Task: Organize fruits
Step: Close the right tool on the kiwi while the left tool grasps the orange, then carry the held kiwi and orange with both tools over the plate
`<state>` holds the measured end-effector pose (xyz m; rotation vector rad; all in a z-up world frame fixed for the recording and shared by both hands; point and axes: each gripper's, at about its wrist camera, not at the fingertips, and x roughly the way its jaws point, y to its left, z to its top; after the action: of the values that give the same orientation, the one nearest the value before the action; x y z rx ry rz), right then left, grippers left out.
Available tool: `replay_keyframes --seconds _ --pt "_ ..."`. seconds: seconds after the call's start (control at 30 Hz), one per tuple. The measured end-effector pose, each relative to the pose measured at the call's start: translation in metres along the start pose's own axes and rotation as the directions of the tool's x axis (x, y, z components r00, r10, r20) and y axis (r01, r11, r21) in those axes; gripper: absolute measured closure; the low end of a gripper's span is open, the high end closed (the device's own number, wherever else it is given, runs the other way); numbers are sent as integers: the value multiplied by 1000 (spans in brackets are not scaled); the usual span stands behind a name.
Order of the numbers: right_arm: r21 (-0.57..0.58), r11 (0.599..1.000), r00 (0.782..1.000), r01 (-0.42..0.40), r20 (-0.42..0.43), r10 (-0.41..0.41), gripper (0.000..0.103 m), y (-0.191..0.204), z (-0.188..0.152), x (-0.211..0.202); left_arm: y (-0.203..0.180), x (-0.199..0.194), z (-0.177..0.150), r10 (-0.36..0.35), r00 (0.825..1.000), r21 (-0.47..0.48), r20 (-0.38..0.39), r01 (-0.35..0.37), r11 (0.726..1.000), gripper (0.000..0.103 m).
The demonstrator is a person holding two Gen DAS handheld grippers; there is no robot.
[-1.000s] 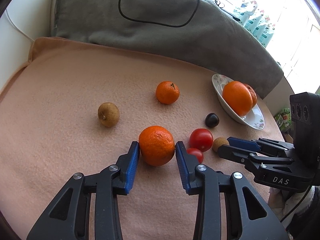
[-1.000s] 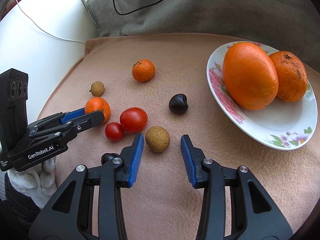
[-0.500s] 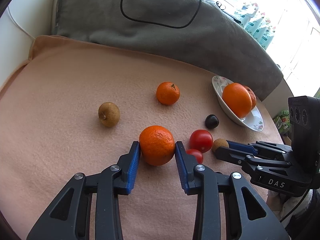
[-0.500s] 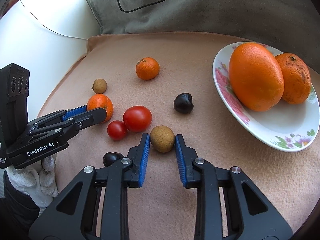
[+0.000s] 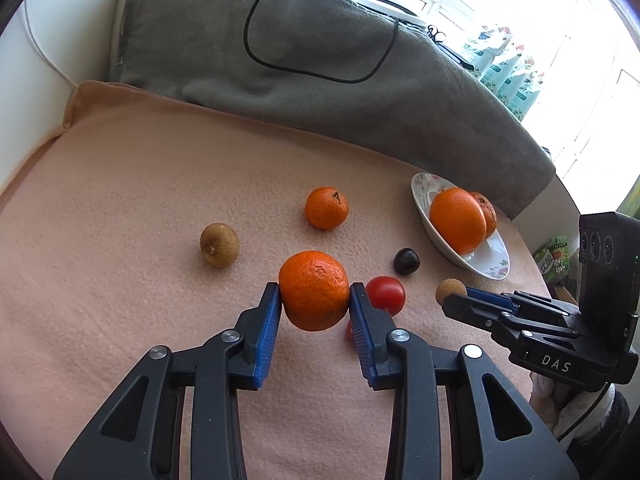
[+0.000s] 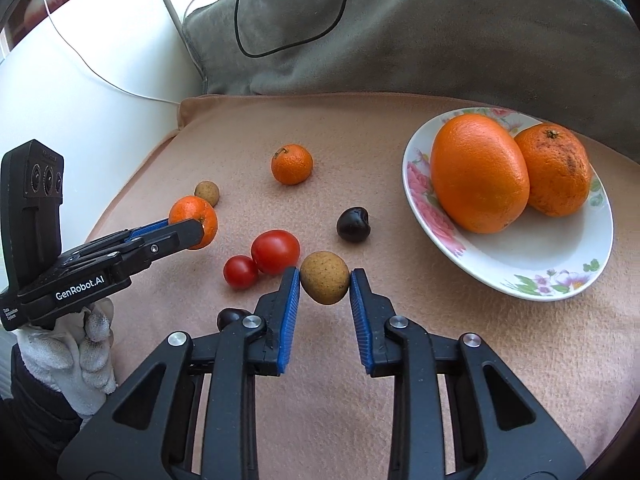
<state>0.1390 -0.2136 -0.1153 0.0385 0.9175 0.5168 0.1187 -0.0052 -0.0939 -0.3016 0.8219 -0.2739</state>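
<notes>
My left gripper (image 5: pixel 314 294) is shut on a mandarin (image 5: pixel 314 290), which its blue pads pinch from both sides just above the peach cloth. My right gripper (image 6: pixel 325 280) is shut on a small brown longan (image 6: pixel 324 282). A flowered white plate (image 6: pixel 520 256) at the right holds a big orange (image 6: pixel 478 172) and a smaller orange (image 6: pixel 554 170). Loose on the cloth lie a second mandarin (image 6: pixel 292 164), another longan (image 6: pixel 207 193), two red tomatoes (image 6: pixel 276 251), and a dark cherry (image 6: pixel 353 219). Another dark fruit (image 6: pixel 230 316) is half hidden behind my right gripper's left finger.
A peach cloth (image 5: pixel 120 200) covers the surface. A grey blanket (image 5: pixel 280 72) with a black cable (image 5: pixel 304 72) lies along the far edge. A white-gloved hand (image 6: pixel 76 356) holds the left gripper. Packets (image 5: pixel 508 76) stand by the bright window.
My right gripper's jaws closed onto the brown longan. Both grippers have risen a little with their fruit, and the left one kept its grip on the mandarin.
</notes>
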Motion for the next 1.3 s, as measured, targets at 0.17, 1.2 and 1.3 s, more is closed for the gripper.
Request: replay_keyframes --seconds 0.17,1.2,1.3 --pt "33 999 999 9 40 -10 76 -14 -2 -22 -16 -4 6 -31 999 24 16 31 999 70" --pt "142 986 987 87 118 -104 76 -104 6 -64 -150 79 80 -163 986 222 -41 168 961 70" --pt "137 987 988 87 112 -102 76 -106 6 -61 -157 89 82 -159 986 230 -57 168 959 70"
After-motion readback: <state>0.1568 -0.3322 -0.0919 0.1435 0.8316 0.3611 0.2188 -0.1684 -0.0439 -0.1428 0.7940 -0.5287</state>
